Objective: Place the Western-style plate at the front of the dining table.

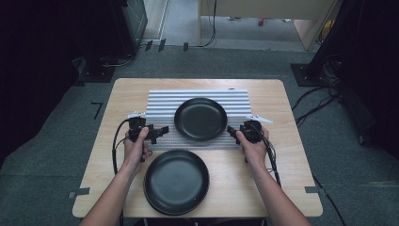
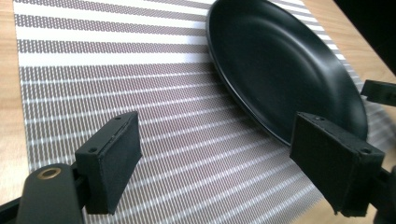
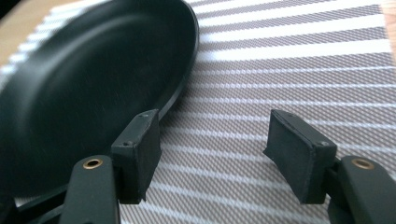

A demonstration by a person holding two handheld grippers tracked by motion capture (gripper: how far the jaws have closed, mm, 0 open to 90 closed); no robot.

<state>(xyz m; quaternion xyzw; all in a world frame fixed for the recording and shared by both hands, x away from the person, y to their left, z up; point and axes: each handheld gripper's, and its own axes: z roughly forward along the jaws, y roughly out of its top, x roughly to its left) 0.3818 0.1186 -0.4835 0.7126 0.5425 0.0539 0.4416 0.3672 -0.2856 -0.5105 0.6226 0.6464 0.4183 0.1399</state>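
Both grippers released beside the black plate (image 1: 200, 119)

Left gripper (image 1: 162, 131) and right gripper (image 1: 231, 131) flank it on the striped mat (image 1: 160, 101), fingers spread wide, gripping nothing.

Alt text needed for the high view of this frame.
A round black plate lies on a grey striped placemat, with the open left gripper and open right gripper flanking it, holding nothing. A stack of black plates sits nearer on the light wooden table.
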